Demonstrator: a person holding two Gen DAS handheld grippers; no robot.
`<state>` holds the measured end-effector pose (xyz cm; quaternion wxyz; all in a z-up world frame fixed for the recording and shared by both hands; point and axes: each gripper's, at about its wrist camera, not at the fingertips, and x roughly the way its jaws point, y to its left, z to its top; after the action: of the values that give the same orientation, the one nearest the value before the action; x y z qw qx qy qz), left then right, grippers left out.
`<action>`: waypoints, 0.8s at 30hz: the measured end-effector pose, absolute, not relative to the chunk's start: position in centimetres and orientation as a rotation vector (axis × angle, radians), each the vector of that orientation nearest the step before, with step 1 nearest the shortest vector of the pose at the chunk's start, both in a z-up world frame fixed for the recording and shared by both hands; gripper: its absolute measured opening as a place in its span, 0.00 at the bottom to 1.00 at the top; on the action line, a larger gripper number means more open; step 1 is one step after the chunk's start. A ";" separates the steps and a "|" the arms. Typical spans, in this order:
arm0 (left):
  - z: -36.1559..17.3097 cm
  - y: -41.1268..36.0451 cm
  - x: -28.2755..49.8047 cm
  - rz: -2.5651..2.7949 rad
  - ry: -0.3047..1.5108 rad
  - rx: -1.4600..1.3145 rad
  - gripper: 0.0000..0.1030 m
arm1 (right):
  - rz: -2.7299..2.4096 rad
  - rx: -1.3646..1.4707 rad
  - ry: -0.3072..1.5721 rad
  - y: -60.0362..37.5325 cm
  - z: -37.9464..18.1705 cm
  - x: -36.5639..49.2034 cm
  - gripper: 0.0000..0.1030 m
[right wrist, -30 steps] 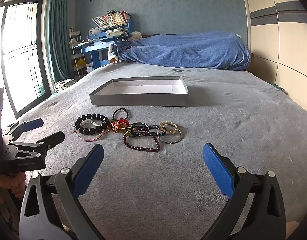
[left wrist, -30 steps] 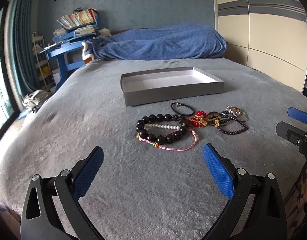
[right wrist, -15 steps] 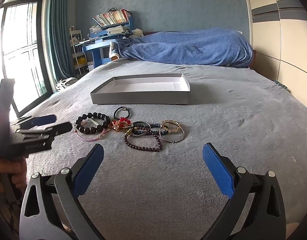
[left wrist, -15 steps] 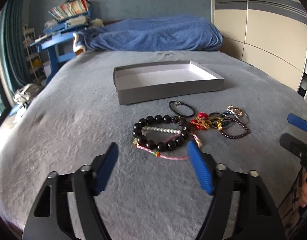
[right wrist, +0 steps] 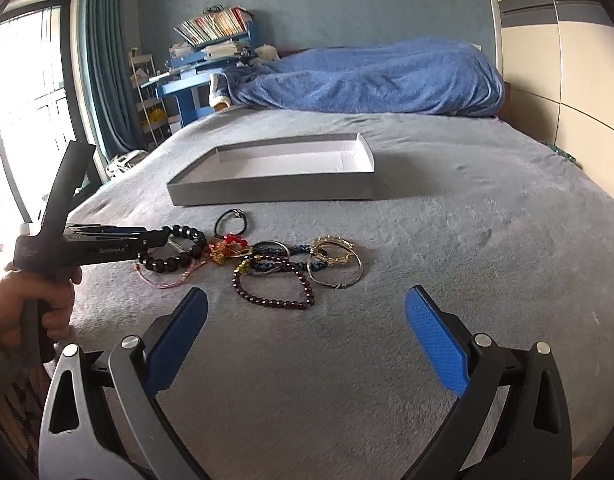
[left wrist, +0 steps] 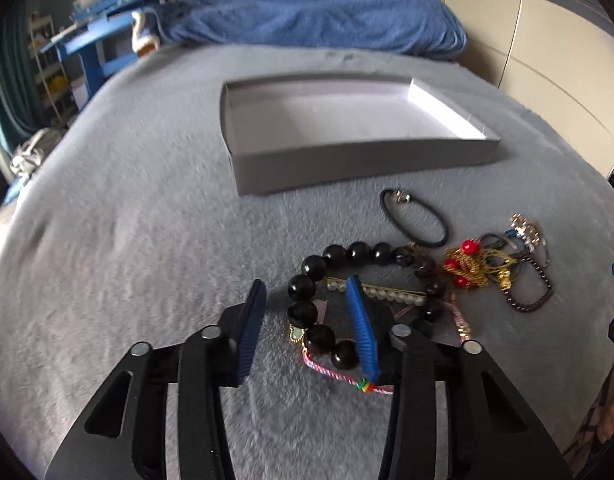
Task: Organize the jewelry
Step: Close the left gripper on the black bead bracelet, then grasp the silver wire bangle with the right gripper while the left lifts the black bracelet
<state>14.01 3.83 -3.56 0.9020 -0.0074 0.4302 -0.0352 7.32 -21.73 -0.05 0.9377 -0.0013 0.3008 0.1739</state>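
A pile of bracelets lies on the grey bed in front of a shallow grey box (left wrist: 347, 156) (right wrist: 267, 192). My left gripper (left wrist: 305, 283) (right wrist: 159, 236) points down over the black bead bracelet (left wrist: 359, 250) (right wrist: 163, 264). Its jaws are closing with the bracelet's left beads between them, and the pads do not press on the beads. A pearl strand (left wrist: 391, 294) and a pink cord bracelet (left wrist: 331, 374) lie with it. My right gripper (right wrist: 305, 294) hovers open and empty just short of a dark red bead bracelet (right wrist: 275, 300).
A black hair tie (left wrist: 415, 220), a red and gold piece (left wrist: 463, 264) and gold and silver bangles (right wrist: 335, 260) lie to the right. A rumpled blue blanket (right wrist: 367, 80) lies behind the box. Beyond stand a blue desk (right wrist: 195, 76), a window at the left and wardrobe doors (right wrist: 567, 60).
My left gripper has moved forward and tipped down over the black bead bracelet, and its jaws have narrowed from wide open. The right gripper has crept slightly forward, still open.
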 end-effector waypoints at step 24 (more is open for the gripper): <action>3.0 3.3 12.2 -0.144 0.703 -0.060 0.15 | 0.319 0.076 0.841 -22.0 -2.7 17.0 0.70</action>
<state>12.23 3.28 2.98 0.9359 -0.0293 0.3440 -0.0705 16.96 -22.02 -2.67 0.8998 0.0366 0.4065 0.1541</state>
